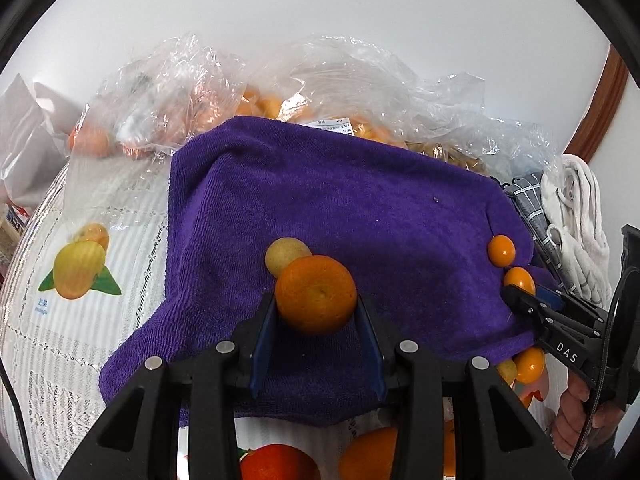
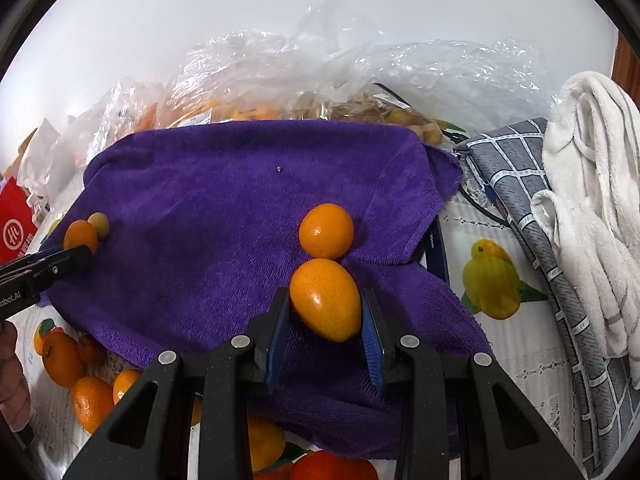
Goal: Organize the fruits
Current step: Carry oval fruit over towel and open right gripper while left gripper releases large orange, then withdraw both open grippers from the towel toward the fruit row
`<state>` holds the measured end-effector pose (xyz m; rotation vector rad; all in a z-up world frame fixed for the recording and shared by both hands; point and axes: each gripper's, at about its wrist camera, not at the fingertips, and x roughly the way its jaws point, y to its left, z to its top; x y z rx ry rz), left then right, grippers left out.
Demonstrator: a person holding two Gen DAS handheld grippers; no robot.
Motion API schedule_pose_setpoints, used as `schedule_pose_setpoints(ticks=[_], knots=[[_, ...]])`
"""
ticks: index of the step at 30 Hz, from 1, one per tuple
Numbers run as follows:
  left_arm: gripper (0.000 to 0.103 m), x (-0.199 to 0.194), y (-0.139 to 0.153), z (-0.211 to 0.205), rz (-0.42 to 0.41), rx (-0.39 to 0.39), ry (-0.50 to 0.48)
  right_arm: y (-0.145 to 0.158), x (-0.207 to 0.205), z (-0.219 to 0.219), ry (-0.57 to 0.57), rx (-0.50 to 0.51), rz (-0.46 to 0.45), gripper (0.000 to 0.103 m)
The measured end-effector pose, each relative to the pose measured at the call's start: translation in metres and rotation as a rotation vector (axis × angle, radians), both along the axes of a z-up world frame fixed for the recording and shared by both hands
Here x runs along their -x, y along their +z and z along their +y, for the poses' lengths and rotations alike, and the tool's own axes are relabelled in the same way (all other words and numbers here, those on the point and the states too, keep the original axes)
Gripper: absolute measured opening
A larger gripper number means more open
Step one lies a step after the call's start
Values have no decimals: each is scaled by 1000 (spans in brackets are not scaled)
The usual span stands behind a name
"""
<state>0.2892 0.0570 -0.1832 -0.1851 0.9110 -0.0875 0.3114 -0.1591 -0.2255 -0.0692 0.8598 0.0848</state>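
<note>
**Two grippers, two fruits, one purple towel**

On the left side of the purple towel (image 1: 340, 200), the left gripper (image 1: 316, 320) has a small mandarin (image 1: 315, 294) between its blue pads. Both pads appear to touch the fruit's flanks, so the claw reads as pinching it. A pale yellow-green fruit (image 1: 285, 254) sits touching the mandarin just behind it.

The mandarin probably handles as light, with loose, soft peel that dents under pressure. A hold across its widest part, as here, looks soundest; squeezing harder risks bruising.

Further right on the same towel, the right gripper (image 2: 325, 320) straddles an oval kumquat (image 2: 325, 300). Its left pad seems to meet the skin, but a sliver of towel shows beside the right pad, so I cannot tell whether it is truly clamped or only bracketed. A second, rounder kumquat (image 2: 326, 230) lies just beyond, touching the first.

The kumquat's skin is glossy and taut, so I judge it firm but slippery, and its egg shape could squirt forward if gripped near a tapered end. Across the fat middle is the safer place.

Behind the towel lie crumpled plastic bags (image 2: 320, 80) holding more fruit; a white cloth (image 2: 592, 200) is heaped at far right.
</note>
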Motion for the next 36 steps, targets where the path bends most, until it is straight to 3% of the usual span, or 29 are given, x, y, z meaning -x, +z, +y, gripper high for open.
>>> schedule_pose_setpoints(ticks=[3,5,6,8,11,14,17,22,28,36], knots=[[38,-1,1,-1,7,-4,-1,-1,2,-1,-5,-11,6,38],[40,1,5,0,9,5,1,1,5,0,-5,-12,-5,47],[42,3,8,-1,1,11,-3,2,6,1,-1,-7,-11,49],[59,7,17,-2,-29,16,-13,8,10,3,-5,18,-32,57],[60,15,34,-2,-86,15,-13,21,14,5,-40,21,-36,66],[60,22,48,-3,-124,27,-15,40,30,2,-52,-52,-56,76],[60,33,62,-3,-168,54,-33,56,49,2,-73,-62,-98,77],[60,58,70,0,-181,95,-56,69,78,5,-95,20,-153,77],[60,87,45,14,-121,1,-63,53,100,-5,-105,-10,-103,76],[60,116,5,44,-22,-32,-2,23,126,-1,-84,-9,-76,73]])
